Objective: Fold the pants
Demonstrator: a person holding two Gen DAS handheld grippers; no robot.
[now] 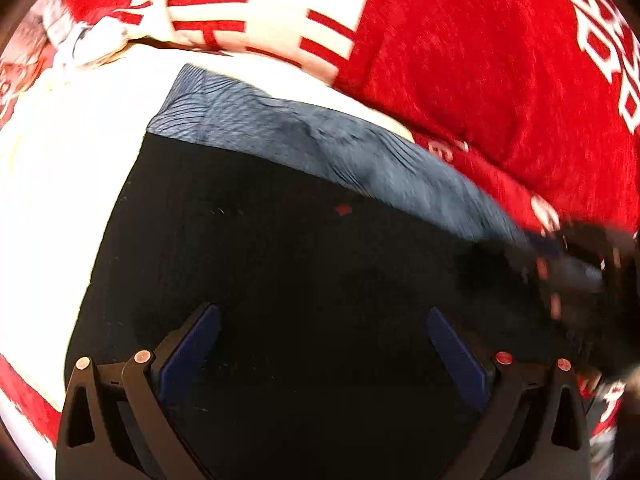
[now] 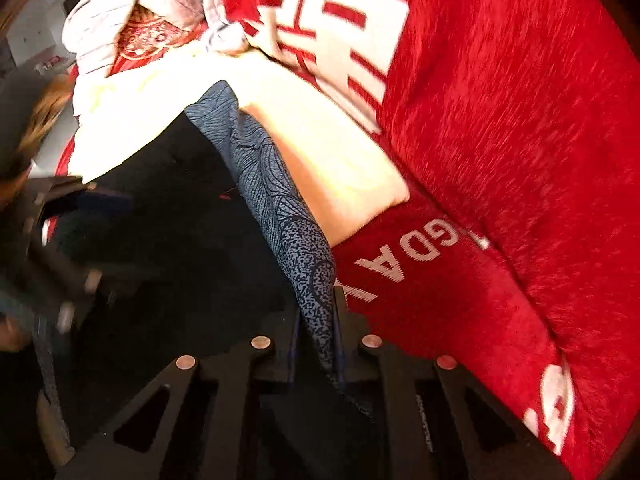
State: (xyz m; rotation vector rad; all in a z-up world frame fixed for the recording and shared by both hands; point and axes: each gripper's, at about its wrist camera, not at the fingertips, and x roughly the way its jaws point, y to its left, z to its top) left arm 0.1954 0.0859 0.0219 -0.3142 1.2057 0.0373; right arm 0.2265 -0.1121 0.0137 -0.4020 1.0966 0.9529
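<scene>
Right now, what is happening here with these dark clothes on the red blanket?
A person is folding black pants that lie on a red blanket. The right tool is shut on the pants' patterned grey-blue waistband. The left tool is open above the black fabric and holds nothing.

The left gripper (image 1: 322,338) has its jaws spread wide, the blue pads (image 1: 192,354) angled outward with a broad gap between them; nothing sits in that gap; the right gripper (image 2: 316,340) has its jaws drawn close together, pinching a fold of patterned blue-grey pants (image 2: 280,216) that runs forward from between its fingertips.
</scene>
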